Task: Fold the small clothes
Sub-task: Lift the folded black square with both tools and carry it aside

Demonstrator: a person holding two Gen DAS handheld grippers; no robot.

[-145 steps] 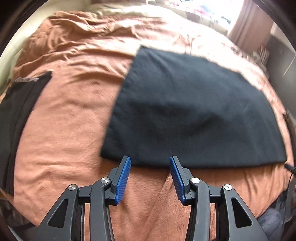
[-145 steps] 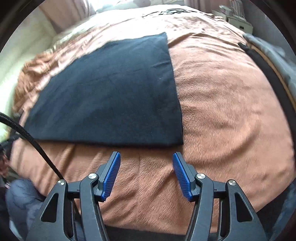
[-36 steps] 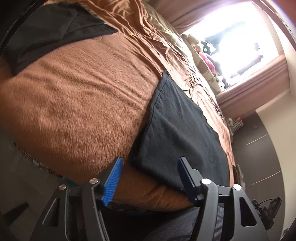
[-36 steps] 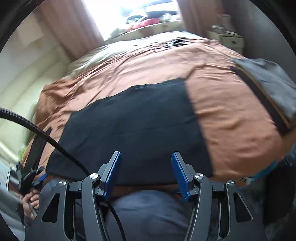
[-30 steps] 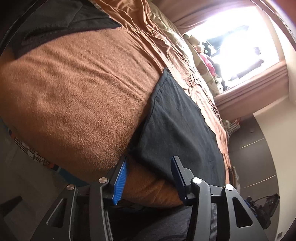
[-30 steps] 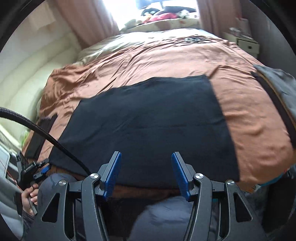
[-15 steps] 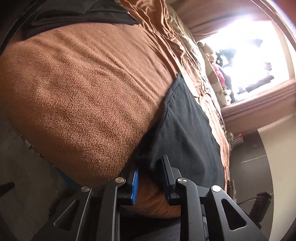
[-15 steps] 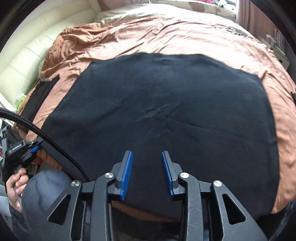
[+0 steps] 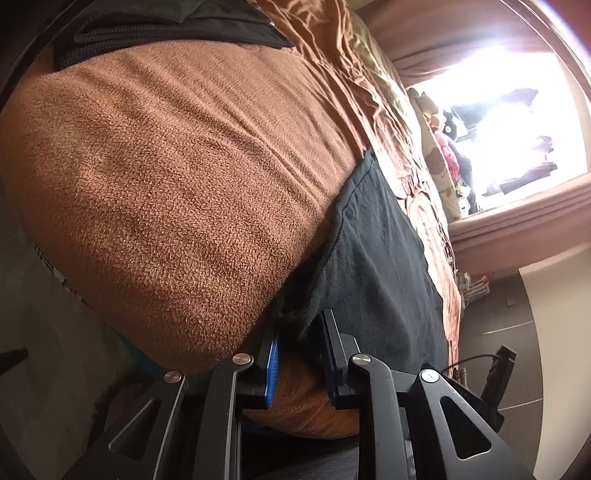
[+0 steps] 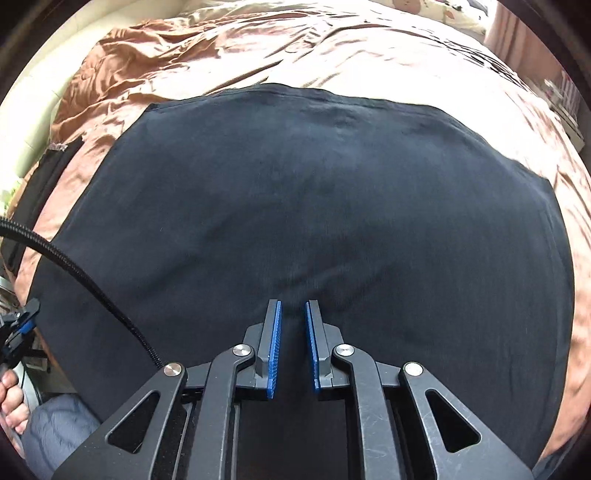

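Right wrist view shows your right gripper [image 10: 293, 306] closing on the black cloth [image 10: 295, 192] spread over the brown blanket [image 9: 166, 166]; your left gripper [image 9: 299, 332] pinches its near corner, readying a fold.

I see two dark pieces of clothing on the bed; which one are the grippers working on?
The large flat black cloth spread mid-bed; the right gripper is closing over it. The other dark garment lies bunched at the bed's far side, untouched.
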